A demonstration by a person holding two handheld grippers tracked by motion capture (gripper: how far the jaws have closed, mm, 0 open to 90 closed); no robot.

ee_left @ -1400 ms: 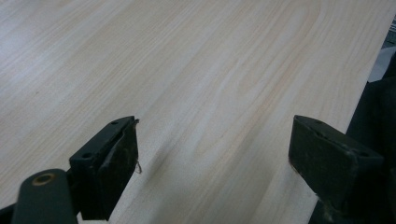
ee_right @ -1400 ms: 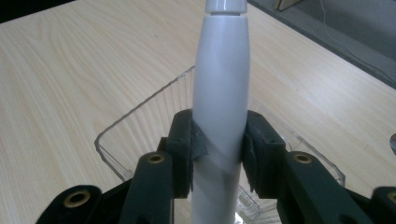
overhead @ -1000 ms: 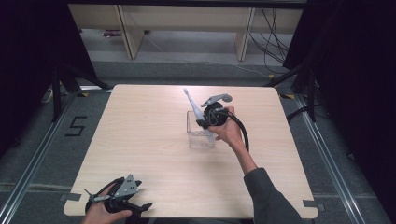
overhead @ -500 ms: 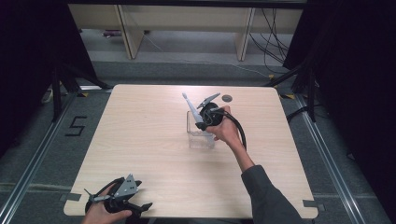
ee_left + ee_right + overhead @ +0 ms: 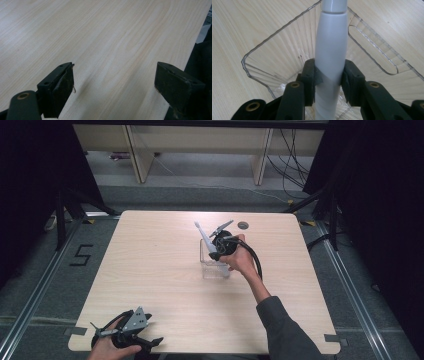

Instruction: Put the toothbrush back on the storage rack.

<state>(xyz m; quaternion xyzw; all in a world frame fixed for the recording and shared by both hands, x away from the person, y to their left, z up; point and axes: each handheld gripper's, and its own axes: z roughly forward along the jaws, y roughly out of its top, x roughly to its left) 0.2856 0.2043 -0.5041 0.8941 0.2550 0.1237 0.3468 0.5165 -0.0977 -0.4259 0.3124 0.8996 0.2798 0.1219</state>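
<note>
Our right tool (image 5: 329,82) clamped on white toothbrush handle (image 5: 331,50) inside clear box (image 5: 262,55); our left tool (image 5: 113,85) agape, near bench (image 5: 150,270) edge.

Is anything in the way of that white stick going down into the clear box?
Nothing visible is. The right gripper is shut on the white stick, which already reaches down inside the open-topped clear box. No lid or other item shows inside the box. The left gripper rests far off at the table's near edge.
</note>
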